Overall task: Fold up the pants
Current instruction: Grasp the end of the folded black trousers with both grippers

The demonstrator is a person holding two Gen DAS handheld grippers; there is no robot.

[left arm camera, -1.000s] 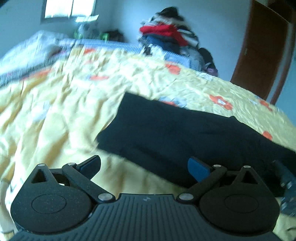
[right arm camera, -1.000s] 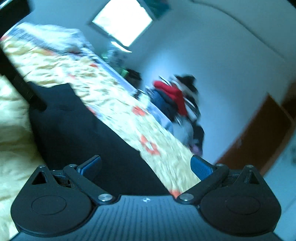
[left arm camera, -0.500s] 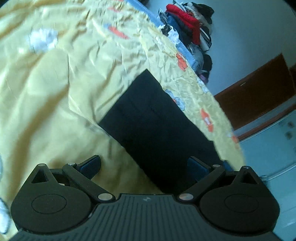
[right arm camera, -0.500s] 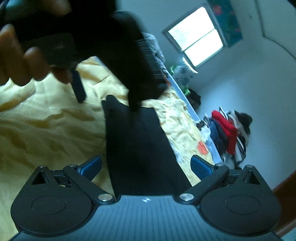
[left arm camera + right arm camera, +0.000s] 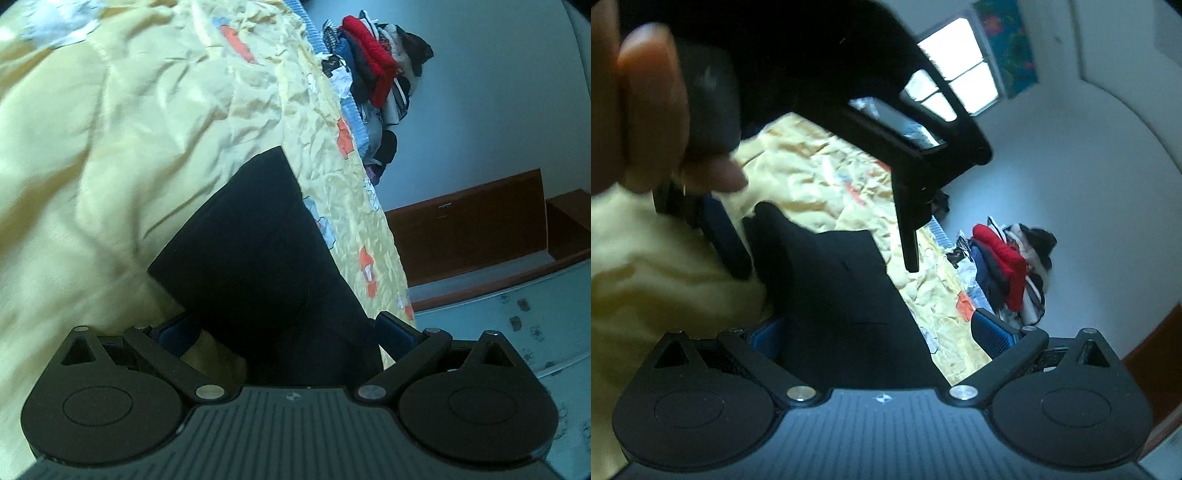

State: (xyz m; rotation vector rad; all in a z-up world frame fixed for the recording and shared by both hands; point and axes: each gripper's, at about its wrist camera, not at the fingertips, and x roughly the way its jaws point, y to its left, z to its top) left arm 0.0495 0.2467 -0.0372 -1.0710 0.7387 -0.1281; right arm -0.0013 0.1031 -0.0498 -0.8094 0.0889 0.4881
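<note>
- The black pants (image 5: 258, 251) lie flat on a yellow bedspread (image 5: 110, 166) that has orange and white prints. In the left wrist view they run from about 12 o'clock down to 6 o'clock and go under the camera body.
- The left gripper (image 5: 284, 332) has its two blue fingertips far apart, so it is released. The pants lie between the fingers, and the cloth covers part of the left fingertip. I cannot tell if a fingertip touches the cloth.
- The right gripper (image 5: 882, 332) is also spread wide and grips nothing. In its view the pants (image 5: 842, 295) lie between the two blue fingertips and reach up toward 12 o'clock, where one corner is a little raised at about 11 o'clock.
- In the right wrist view the left gripper (image 5: 820, 266) comes in from 11 o'clock, above the far end of the pants. Its one finger points down at about 12 o'clock and the other at about 10 o'clock.
- A hand (image 5: 646, 110) holds that gripper at 10 o'clock, very near to the camera and blurred.
- A pile of clothes (image 5: 376, 74) with a red piece on top stands at 1 o'clock in the left view, beyond the edge of the bed.
- A brown wooden door (image 5: 469, 221) is at 3 o'clock in the left view.
- A bright window (image 5: 960, 92) is at 1 o'clock in the right view.
</note>
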